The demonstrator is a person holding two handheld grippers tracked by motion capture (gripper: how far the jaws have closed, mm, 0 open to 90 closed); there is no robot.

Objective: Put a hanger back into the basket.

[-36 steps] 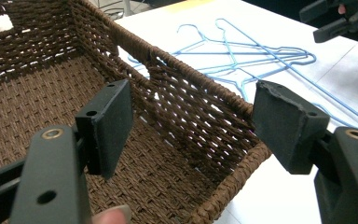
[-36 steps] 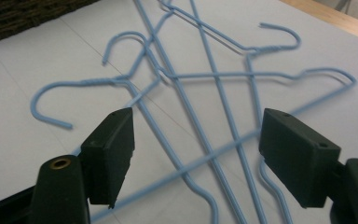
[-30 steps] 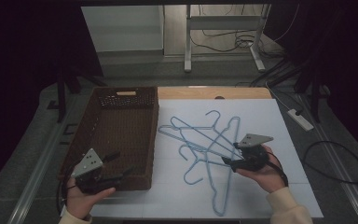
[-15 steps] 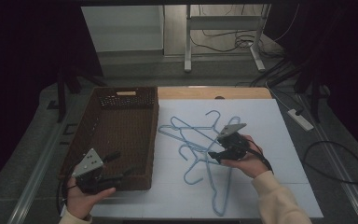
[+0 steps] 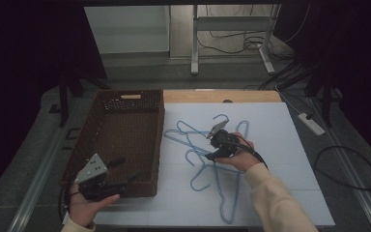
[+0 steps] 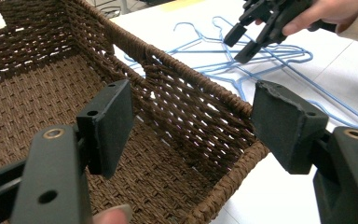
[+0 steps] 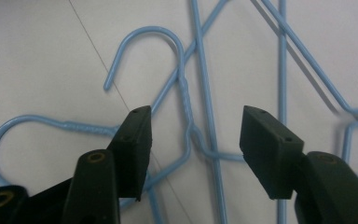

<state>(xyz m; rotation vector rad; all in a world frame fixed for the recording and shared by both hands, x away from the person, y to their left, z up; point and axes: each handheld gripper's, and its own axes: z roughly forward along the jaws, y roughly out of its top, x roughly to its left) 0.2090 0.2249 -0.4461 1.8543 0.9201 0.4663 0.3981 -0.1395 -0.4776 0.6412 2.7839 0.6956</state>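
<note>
1. Right tool point(image 5: 211, 145): held over the pile of blue wire hangers point(image 5: 207, 159) near the middle of the white tabletop point(image 5: 280, 145). Its jaws stand partly apart and have just been closing. In the right gripper view, the twisted neck of one hanger point(image 7: 186, 116) lies between the two pads point(image 7: 135, 144); neither pad presses on the wire.
2. Hangers: several lie flat on the tabletop, overlapped and crossed, just beside the right wall of the brown woven basket point(image 5: 121, 140). One hook point(image 7: 149, 46) curls above the jaws in the right gripper view; a second hook point(image 7: 9, 135) curls at the left edge of that view.
3. Left tool point(image 5: 121, 176): held at the near right corner of the basket, jaws wide apart. In the left gripper view, the basket's rim point(image 6: 205, 93) runs between the two pads point(image 6: 112, 121) without visible contact. Nothing is gripped.
4. Basket: stands on the left part of the tabletop, a handle cut-out in its far wall. No contents are visible inside it.
5. Separation: the two tools are well apart, the basket's right wall lying between them.
</note>
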